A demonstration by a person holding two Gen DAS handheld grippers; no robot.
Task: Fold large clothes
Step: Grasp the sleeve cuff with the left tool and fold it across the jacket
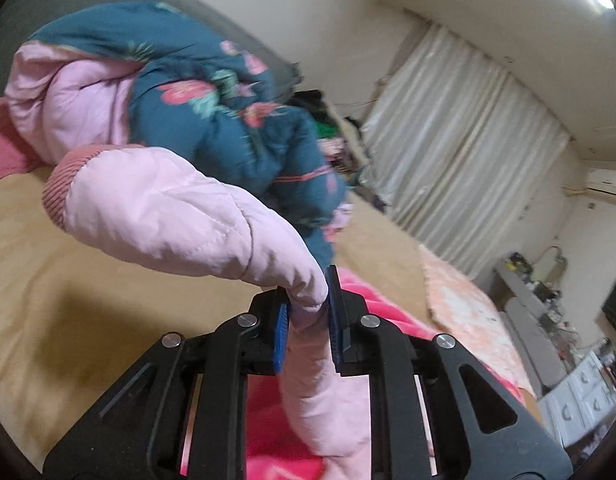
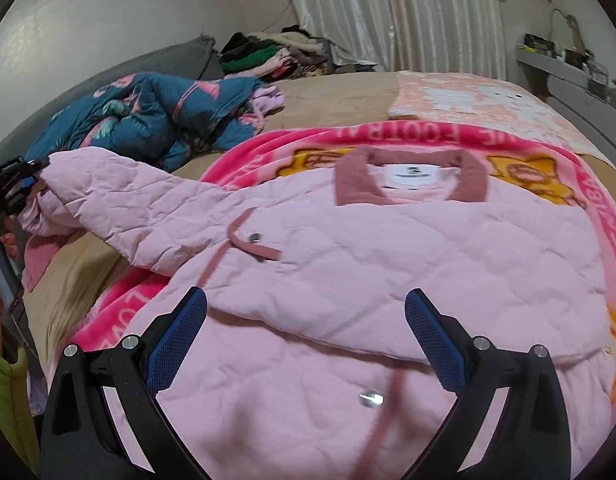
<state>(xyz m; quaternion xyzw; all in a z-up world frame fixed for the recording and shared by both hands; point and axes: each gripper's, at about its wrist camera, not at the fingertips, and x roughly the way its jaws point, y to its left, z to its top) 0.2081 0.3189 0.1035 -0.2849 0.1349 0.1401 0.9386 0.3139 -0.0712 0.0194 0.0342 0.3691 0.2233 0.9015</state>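
The bed (image 2: 340, 92) fills both views, covered in a tan sheet with a bright pink blanket (image 2: 267, 140) spread on it. On that blanket, in the centre of the right wrist frame, lies the pink quilted jacket (image 2: 388, 256), front up, its darker pink collar (image 2: 412, 178) toward the top of the frame and its body fairly flat. A teal floral quilt (image 2: 147, 120) is heaped at upper left, well apart from the work.

The jacket's sleeve (image 2: 119, 200) stretches off to the left edge of that frame, where the left gripper (image 1: 310, 312) has its fingers pinched tight on a fold of the padded fabric; in the left wrist view the sleeve rises from the fingers to the ribbed cuff (image 1: 57, 188) at mid left. The right gripper (image 2: 305, 344) hangs over the jacket's lower front with fingers spread wide, holding nothing.

The step in hand looks like folding this sleeve across the body. To do it well, carry the sleeve high enough that the cuff clears the sheet, lay it straight across the chest below the collar, and let the free fingers press the body near the snap button (image 2: 255, 237) so it does not drag or bunch
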